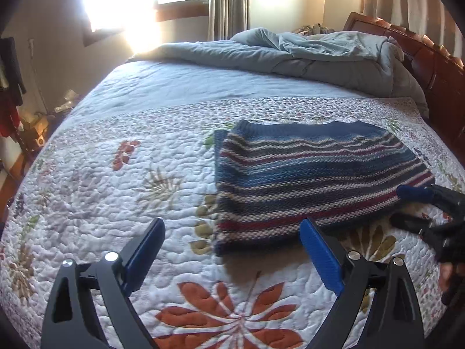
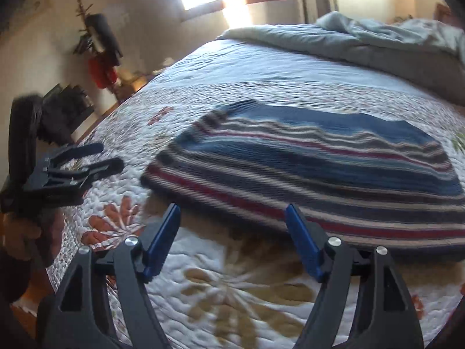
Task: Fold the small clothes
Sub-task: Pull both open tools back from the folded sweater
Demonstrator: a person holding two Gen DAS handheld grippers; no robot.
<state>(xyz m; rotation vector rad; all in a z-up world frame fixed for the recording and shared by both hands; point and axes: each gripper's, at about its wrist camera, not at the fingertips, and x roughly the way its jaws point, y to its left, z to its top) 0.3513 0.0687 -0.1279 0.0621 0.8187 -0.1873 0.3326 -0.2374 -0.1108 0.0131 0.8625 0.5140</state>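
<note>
1. The striped sweater (image 1: 316, 180) lies folded on the bed (image 1: 145, 151).
2. My left hand-held gripper (image 1: 232, 250) and right hand-held gripper (image 2: 232, 232) gape wide, empty.
3. Next, I judge: grip an edge, fold again.

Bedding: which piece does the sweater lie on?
The floral quilt, flat beneath the striped sweater. The grey-blue duvet is bunched further back, clear of it.

A bed (image 1: 162, 93) with a dark wooden headboard (image 1: 430, 67) carries everything. A white floral quilt (image 1: 116, 174) covers it. A folded striped knit sweater (image 1: 305, 180) lies flat on the quilt, toward the headboard side. Beyond the sweater, a rumpled grey-blue duvet (image 1: 290, 55) is heaped along the far edge.
</note>
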